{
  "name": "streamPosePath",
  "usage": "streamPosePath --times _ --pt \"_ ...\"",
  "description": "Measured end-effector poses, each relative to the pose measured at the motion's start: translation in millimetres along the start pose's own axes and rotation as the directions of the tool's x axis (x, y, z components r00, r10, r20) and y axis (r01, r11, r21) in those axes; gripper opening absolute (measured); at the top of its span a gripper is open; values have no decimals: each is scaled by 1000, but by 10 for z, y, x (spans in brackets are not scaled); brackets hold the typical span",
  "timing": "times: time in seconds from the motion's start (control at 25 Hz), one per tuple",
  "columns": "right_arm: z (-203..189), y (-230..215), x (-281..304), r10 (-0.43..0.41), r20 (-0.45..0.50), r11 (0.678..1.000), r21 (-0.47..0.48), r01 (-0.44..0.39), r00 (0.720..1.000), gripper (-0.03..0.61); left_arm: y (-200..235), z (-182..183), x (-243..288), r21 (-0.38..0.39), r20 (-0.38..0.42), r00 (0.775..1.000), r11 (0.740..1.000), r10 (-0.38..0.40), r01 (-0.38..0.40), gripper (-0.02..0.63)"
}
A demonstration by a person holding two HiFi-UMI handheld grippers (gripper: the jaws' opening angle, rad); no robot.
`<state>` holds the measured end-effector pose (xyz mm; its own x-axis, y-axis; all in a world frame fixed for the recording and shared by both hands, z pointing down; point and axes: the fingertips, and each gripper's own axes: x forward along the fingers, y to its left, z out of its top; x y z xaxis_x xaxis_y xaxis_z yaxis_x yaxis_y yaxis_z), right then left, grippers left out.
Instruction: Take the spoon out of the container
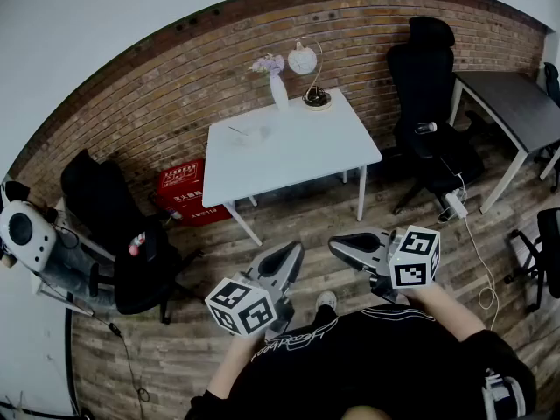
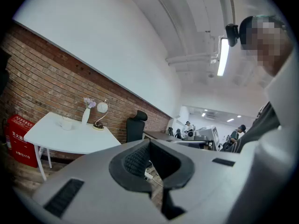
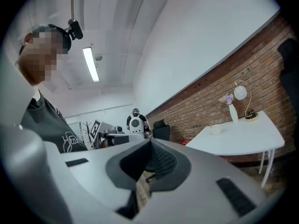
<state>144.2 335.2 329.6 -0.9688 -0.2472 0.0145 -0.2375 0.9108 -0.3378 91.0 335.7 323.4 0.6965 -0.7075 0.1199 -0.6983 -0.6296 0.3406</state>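
Well beyond left gripper, container on table

One white table, one vase, one lamp, two grippers

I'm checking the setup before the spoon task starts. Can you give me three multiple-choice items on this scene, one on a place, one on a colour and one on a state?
1. Where is the red box?
A) on the grey desk
B) on the floor against the brick wall, beside the white table
C) on a black chair

2. What colour is the vase?
A) black
B) white
C) red

3. How do the left gripper and right gripper stand?
A) both shut, nothing held
B) both wide open
C) left open, right shut

Answers:
1 B: the box stands on the wood floor at the wall's foot.
2 B: the vase holding the flowers is white.
3 A: each gripper view shows its jaws together with nothing between them.
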Motion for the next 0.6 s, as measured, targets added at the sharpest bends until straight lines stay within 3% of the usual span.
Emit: streamPosePath --times 0.36,0.6 --pt "-9 -145 223 6 -12 1000 -4 -6 1000 -3 239 34 52 -7 0 1000 1000 -5 5 5" --pt "35 -464 515 23 -25 1000 0 -23 999 -3 642 120 175 -29 11 1000 999 15 -14 5"
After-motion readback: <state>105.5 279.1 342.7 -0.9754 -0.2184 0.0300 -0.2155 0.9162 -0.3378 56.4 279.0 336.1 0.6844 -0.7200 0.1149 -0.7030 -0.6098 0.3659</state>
